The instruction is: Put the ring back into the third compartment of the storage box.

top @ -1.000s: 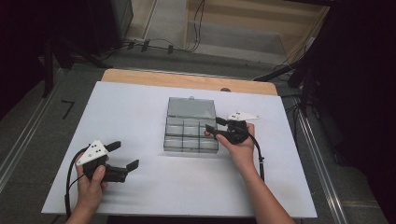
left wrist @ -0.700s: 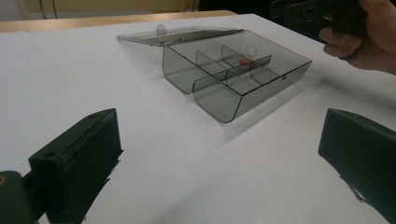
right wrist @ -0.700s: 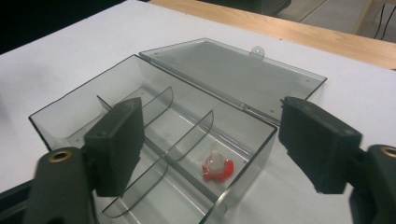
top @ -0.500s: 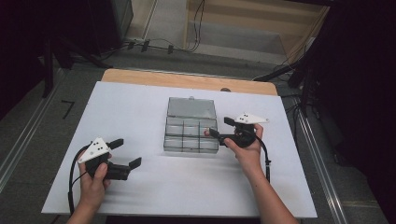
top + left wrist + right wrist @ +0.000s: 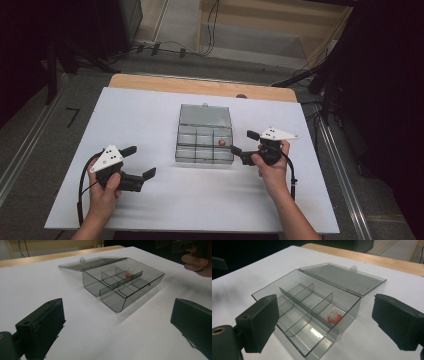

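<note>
The right claw (image 5: 244,142) stands wide, its jaws having just been opening with nothing between them. Just ahead of it, toward its left jaw, sits the clear compartment box (image 5: 205,141) on the white worktop (image 5: 150,110), its lid (image 5: 205,115) folded flat behind it. A small red-based piece (image 5: 333,316) lies in the box's back-row compartment nearest this claw, just in front of the gap between the jaws and apart from both pads. The left claw (image 5: 139,161) is also spread open and holds nothing; it rests low over the worktop, with the box well ahead of it and toward its right jaw.
</note>
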Available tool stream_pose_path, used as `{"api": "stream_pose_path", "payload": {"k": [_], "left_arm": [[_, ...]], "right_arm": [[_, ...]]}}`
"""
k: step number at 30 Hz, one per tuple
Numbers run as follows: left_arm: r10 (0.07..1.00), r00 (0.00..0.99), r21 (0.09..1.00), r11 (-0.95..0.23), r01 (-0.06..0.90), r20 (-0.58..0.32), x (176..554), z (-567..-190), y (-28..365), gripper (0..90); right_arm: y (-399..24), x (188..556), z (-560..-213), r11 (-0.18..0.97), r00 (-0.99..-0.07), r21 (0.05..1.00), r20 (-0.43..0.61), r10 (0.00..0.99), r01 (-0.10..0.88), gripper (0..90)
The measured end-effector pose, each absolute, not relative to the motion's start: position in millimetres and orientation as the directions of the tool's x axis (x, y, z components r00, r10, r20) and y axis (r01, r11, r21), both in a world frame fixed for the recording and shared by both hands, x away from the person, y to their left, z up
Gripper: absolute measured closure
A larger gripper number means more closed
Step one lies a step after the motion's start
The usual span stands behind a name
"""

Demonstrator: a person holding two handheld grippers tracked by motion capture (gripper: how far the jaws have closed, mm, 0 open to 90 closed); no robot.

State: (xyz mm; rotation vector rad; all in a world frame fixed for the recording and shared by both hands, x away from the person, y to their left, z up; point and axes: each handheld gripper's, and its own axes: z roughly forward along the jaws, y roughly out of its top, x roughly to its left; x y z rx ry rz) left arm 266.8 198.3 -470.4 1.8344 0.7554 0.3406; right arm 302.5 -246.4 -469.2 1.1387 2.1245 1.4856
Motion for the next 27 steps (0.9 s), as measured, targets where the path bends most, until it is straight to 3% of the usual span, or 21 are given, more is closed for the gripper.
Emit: {"api": "stream_pose_path", "payload": {"k": [4,27], "left_arm": [[0.635,0.764,0.913,-0.235,0.335,-0.117,268.6,-469.5,196.1,0.0],[0.624,0.773,0.919,-0.231,0.318,-0.110,286.5,-454.9,190.4,0.0]], "right_arm": [[-251.5,296.0,-468.0,0.139,-0.647,0.897,0.188,0.739,0.419,0.6],[-287.7,261.6,-477.1,0.120,-0.623,0.893,0.202,0.755,0.435,0.0]]}}
